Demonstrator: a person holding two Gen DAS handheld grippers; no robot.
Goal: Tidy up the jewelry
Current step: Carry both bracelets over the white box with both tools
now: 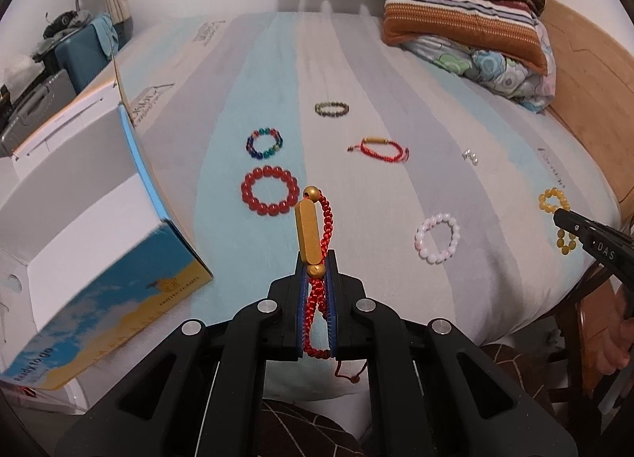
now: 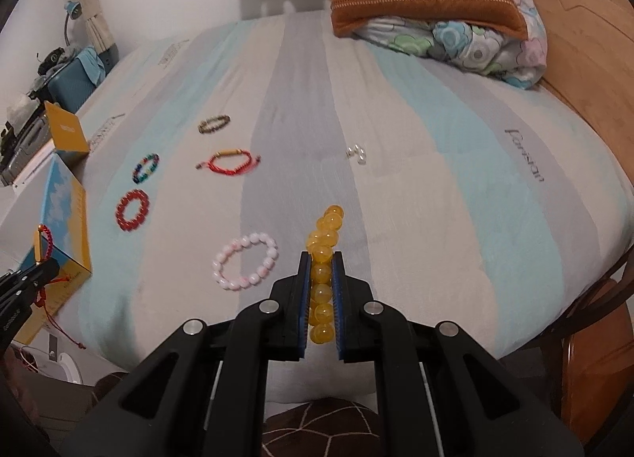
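Between my left jaws (image 1: 316, 290), closed on it: red braided cord bracelet with gold tube bead (image 1: 313, 235), blue-and-yellow open cardboard box (image 1: 99, 227) at nine o'clock. Right jaws (image 2: 321, 294) clamp yellow translucent bead bracelet (image 2: 323, 259) above striped bed (image 2: 436, 179).

Risk, judged: round beads squirting free; dangling cord tail snagging the box edge.

Hidden: box interior; knot ends below jaws.
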